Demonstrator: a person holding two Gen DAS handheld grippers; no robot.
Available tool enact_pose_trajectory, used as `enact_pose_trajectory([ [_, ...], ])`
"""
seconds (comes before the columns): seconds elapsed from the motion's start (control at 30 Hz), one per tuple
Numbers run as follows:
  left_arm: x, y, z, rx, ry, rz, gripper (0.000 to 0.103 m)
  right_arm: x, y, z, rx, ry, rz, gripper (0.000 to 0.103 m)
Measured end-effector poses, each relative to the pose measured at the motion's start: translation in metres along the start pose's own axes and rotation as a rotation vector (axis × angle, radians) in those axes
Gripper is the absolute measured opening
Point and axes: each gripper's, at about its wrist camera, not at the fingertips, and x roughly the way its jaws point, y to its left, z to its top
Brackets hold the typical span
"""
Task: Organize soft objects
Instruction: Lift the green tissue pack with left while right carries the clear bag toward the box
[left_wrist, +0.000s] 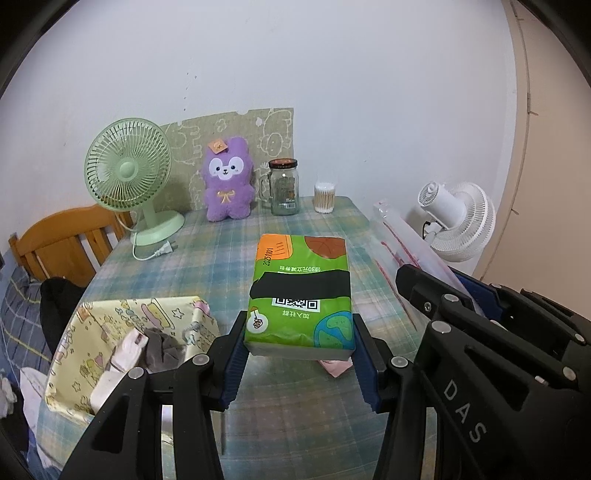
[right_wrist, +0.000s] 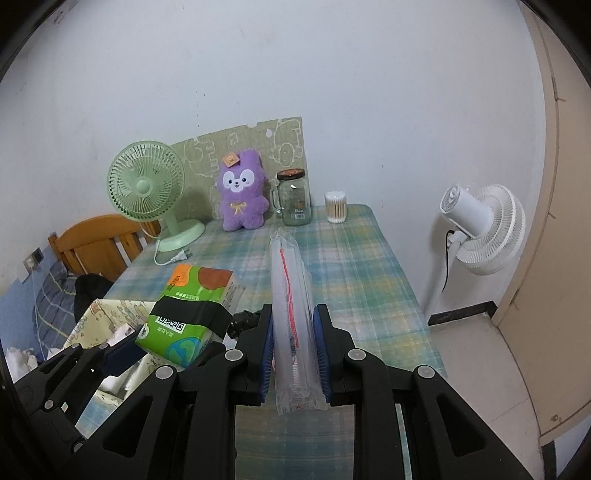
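My left gripper (left_wrist: 298, 350) is shut on a green tissue pack (left_wrist: 299, 291) with a black band, held above the plaid table (left_wrist: 207, 258). The pack also shows in the right wrist view (right_wrist: 188, 314). My right gripper (right_wrist: 293, 347) is shut on a clear plastic packet (right_wrist: 291, 306) with red markings, held on edge; it also shows in the left wrist view (left_wrist: 406, 251). A yellow cartoon-print fabric bin (left_wrist: 92, 354) at the front left holds folded soft items. A purple plush bunny (left_wrist: 229, 181) sits at the back of the table. A pink item (left_wrist: 336, 367) lies under the pack.
A green desk fan (left_wrist: 129, 173) with its loose plug stands at the back left. A glass jar (left_wrist: 283, 188) and a cotton-swab tub (left_wrist: 325, 197) stand at the back. A white floor fan (right_wrist: 480, 229) stands right of the table. A wooden chair (left_wrist: 62, 240) is at the left.
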Motion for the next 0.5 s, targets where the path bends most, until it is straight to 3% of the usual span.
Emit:
enact_pose_trajectory([
  [0.5, -0.018, 0.034, 0.010, -0.001, -0.032, -0.018, 0.053, -0.009, 0.041, 0.013, -0.043, -0.036, -0.005, 0.024],
])
